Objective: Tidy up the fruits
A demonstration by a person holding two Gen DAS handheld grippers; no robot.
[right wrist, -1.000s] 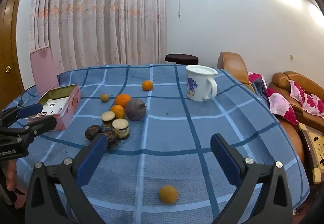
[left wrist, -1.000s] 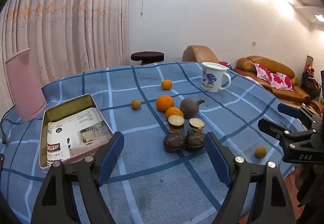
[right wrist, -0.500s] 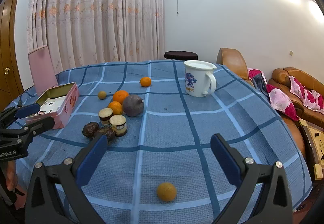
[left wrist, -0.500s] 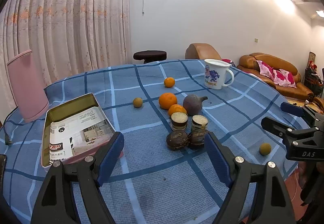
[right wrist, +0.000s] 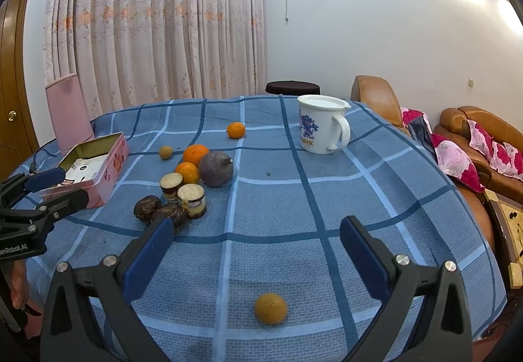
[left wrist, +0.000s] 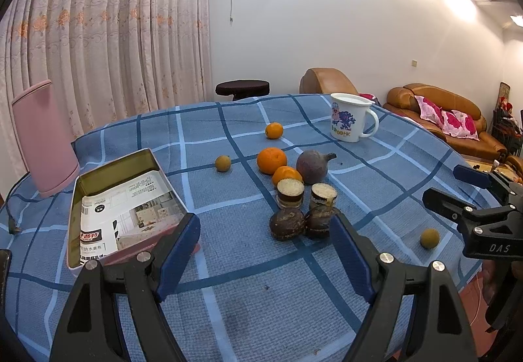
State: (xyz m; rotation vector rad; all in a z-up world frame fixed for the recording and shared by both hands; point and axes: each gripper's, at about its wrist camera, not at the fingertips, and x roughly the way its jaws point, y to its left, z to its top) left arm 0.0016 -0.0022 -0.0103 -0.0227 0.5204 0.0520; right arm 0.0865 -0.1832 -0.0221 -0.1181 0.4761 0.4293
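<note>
Since a second ago I've tipped both views down a touch, so the fruit sits higher in frame. Both claws, left claw (left wrist: 266, 250) and right claw (right wrist: 256, 250), are spread wide and empty. The small round fruit (right wrist: 271, 308) lies low centre, just below the right claw. Closing carelessly could roll it off the tabletop (right wrist: 376, 198) edge.

Worktop (right wrist: 278, 205): open cloth across centre and right of the right wrist frame. One small yellow fruit (right wrist: 271, 308) lies alone at lower centre. Fruit cluster (right wrist: 186, 185) crowds centre-left, pieces touching or just beside each other. Open tin (right wrist: 94, 162) blocks the left edge. White mug (right wrist: 322, 128) stands upper right, well apart from the cluster.
</note>
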